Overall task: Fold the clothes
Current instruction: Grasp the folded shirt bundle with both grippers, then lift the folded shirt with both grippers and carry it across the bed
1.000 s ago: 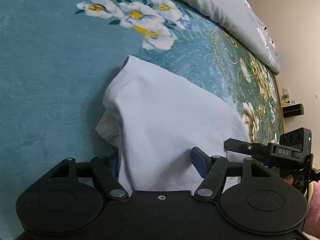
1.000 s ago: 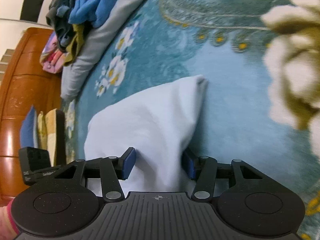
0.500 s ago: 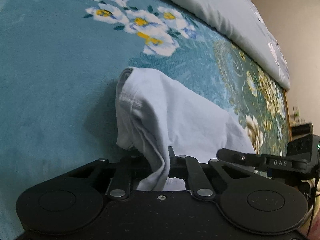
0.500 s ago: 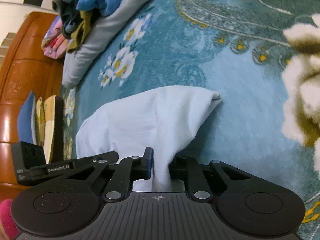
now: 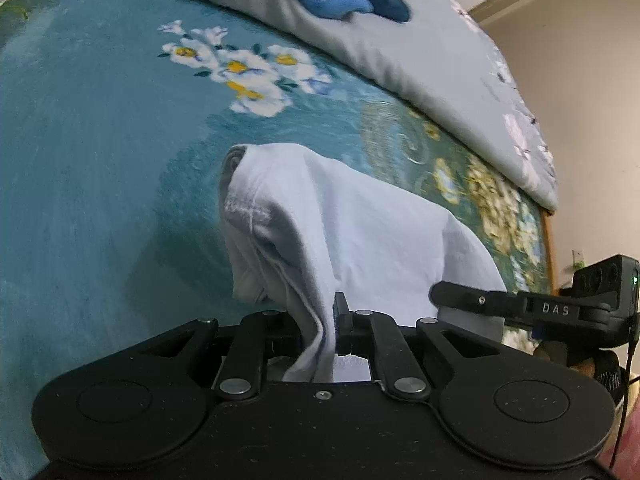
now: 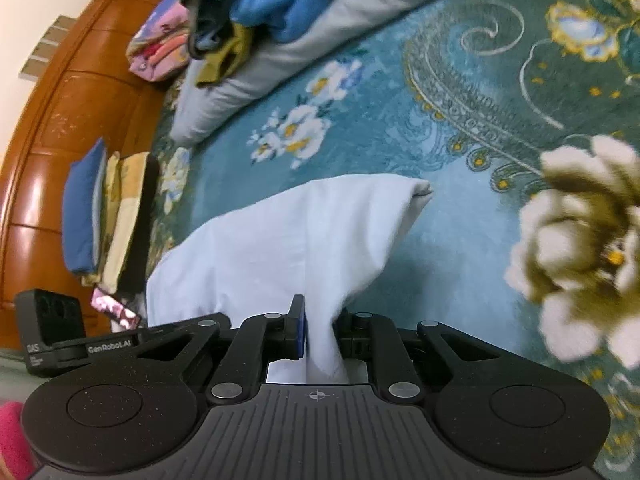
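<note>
A white garment (image 5: 360,232) lies partly folded on a teal flowered bedspread (image 5: 100,168). My left gripper (image 5: 318,320) is shut on its near left edge, and the cloth rises bunched from the jaws. My right gripper (image 6: 320,328) is shut on the near right edge of the same garment (image 6: 300,232). Both near corners are lifted off the bed while the far fold rests on it. The other gripper shows at the right of the left wrist view (image 5: 560,308) and at the left of the right wrist view (image 6: 60,340).
A grey quilt (image 5: 400,40) runs along the far side with a heap of blue and mixed clothes (image 6: 256,4) on it. A stack of folded clothes (image 6: 108,216) sits by the wooden headboard (image 6: 60,128). A wall (image 5: 580,80) stands at the right.
Both grippers went from open around the garment's near edge to shut on it, then lifted it, so the cloth now hangs bunched from the jaws.
</note>
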A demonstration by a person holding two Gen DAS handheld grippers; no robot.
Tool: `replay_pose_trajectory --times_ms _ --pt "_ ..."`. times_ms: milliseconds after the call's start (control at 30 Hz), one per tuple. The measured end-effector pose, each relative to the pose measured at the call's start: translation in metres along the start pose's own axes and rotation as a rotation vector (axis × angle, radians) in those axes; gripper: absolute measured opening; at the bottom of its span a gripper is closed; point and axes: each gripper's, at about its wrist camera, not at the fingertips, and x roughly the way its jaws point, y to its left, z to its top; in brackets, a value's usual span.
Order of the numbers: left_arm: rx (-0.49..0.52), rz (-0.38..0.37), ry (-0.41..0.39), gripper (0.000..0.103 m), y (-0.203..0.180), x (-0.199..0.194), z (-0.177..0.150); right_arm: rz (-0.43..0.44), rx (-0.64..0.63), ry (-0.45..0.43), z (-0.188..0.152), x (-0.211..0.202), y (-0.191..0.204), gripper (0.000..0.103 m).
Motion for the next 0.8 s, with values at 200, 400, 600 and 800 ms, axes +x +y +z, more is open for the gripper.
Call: replay_pose_trajectory --times_ms 200,400,600,800 --pt "0.095 -0.081 -0.014 0.01 -0.042 -0.036 -0.023 -0.059 0.031 -0.089 -0.037 -0.062 0.025 0.01" --pt "0.247 -0.164 -0.015 0.01 -0.099 -0.055 -0.042 -0.137 0.06 -0.175 -0.071 -0.124 0.037 0.01" --pt "0.322 -0.239 0.01 0.01 -0.155 -0.047 -0.054 -0.211 0.07 -0.239 -0.086 -0.183 0.027 0.01" --pt "0.435 -0.251 0.057 0.01 -0.222 -0.009 -0.063 -0.191 0.104 -0.297 -0.087 -0.235 -0.024 0.01"
